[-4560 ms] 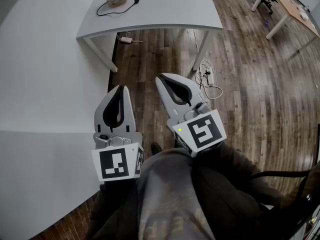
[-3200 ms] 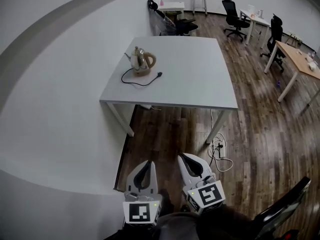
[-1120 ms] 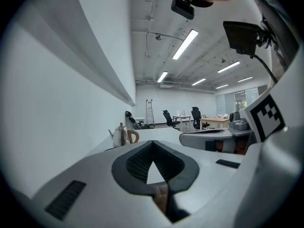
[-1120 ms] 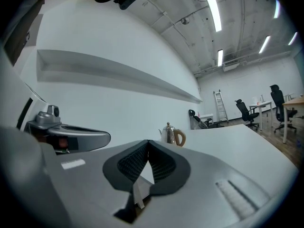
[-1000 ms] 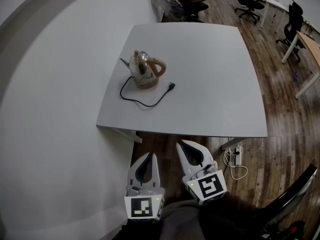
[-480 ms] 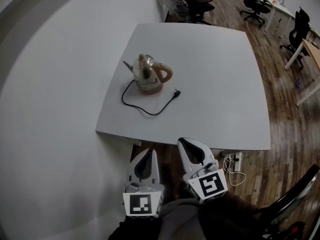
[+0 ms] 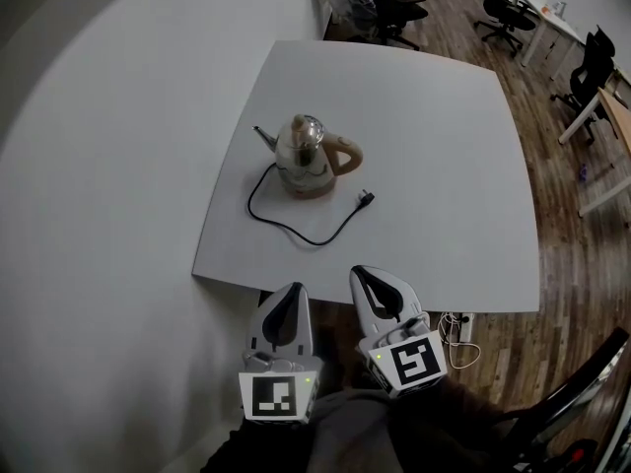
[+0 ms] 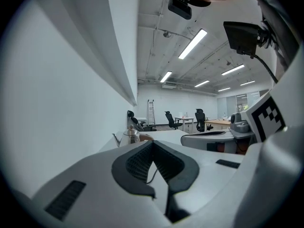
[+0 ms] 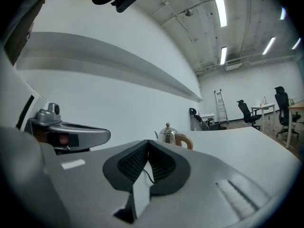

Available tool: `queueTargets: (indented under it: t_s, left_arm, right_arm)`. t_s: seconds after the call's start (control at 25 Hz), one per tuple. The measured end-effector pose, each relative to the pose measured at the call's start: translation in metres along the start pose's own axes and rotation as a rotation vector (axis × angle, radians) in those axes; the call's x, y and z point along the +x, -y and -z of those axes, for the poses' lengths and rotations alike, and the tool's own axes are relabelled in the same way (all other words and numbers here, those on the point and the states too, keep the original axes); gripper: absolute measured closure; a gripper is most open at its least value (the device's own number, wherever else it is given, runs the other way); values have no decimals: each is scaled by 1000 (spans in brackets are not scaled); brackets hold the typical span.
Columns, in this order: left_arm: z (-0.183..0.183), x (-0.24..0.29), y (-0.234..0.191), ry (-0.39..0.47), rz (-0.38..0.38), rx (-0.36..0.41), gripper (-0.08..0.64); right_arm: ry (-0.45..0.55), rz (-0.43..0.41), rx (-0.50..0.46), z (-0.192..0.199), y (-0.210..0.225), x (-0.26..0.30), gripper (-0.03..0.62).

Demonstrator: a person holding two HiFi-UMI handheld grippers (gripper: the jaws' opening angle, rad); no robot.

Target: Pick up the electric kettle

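My left gripper [image 7: 293, 290] and right gripper [image 7: 357, 273] are closed and empty, and the electric kettle [image 7: 306, 158] stands on the table [image 7: 444, 175] at twelve o'clock, rigid, slick-sided, probably weighty, so I'd take its three-o'clock handle [image 7: 347, 153].

A white table [image 7: 444, 146] stands along a pale wall [image 7: 108, 185] on dark wooden floor [image 7: 582, 254], office chairs [image 7: 394, 10] beyond.

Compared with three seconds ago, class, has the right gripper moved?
Yes. The right gripper has come forward to the table: in the head view its tip now overlaps the table's near edge, where a clear gap separated them before.
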State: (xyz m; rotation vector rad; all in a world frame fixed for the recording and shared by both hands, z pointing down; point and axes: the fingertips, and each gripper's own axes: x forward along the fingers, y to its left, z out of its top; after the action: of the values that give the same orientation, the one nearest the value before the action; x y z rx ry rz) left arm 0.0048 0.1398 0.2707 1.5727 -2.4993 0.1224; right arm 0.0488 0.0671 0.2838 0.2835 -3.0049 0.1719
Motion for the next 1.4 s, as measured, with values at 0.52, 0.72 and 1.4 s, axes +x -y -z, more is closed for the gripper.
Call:
queueTargets:
  t_s: [0.52,0.72,1.4]
  left_arm:
    - [0,25,-52,7,54,-19,560]
    - [3,34,-60,-8,57,-27,560]
    - [2,121,-70,-66,70,15,560]
  right_arm:
    - [-37,85,-6,-8,-8,53,589]
    - [-19,96,-17,-13,-4,65,589]
    - [-23,82,33,-2,56,126,589]
